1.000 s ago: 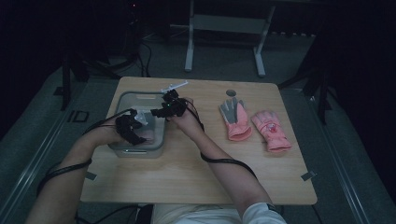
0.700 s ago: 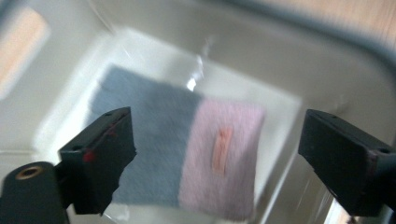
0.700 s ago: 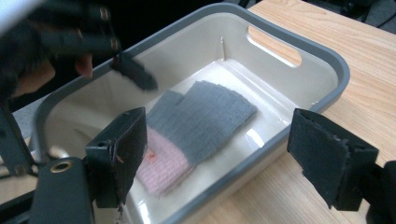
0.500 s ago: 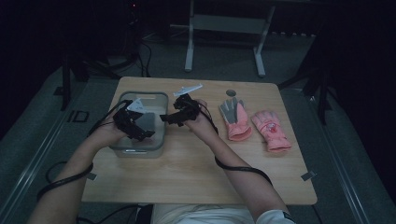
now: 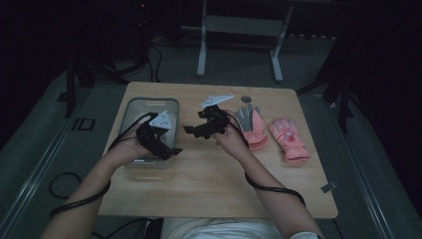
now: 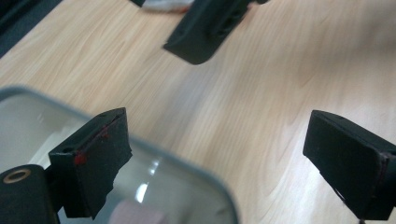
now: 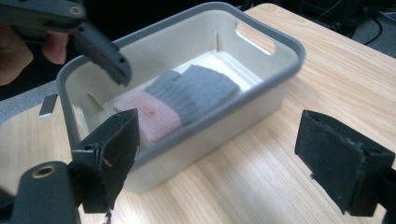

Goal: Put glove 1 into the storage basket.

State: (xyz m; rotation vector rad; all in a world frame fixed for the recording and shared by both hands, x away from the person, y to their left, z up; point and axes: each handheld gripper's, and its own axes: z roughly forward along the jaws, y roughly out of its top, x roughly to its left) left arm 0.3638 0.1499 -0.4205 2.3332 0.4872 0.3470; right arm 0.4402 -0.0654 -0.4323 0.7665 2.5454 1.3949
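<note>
Nearest, in the right gripper view: right gripper [image 7: 212, 161] with jaws spread wide, just opened further, nothing between them, hovering over bare wooden table [image 7: 261, 186]. Just beyond, grey bin [image 7: 280, 70] standing on the table, holding folded cloth [image 7: 180, 100], part pink, part grey, lying flat on the bin's pale floor; handle slot cut in the far wall. Over the bin's left rim, one dark jaw of the left gripper [image 7: 100, 49].

In the left gripper view: left gripper [image 6: 219, 163] also wide apart, empty, one jaw over the bin's rounded corner [image 6: 196, 161], the other over wood.

From the high view: left gripper [image 5: 166, 149] above the bin's near right corner, right gripper [image 5: 191, 128] just beside the bin [image 5: 149, 103] on its right. Farther right, two pink gloves [image 5: 271, 132] lying flat side by side on the table, near the right hand. Beyond the table edge, dark floor and a metal stand [image 5: 239, 30].
</note>
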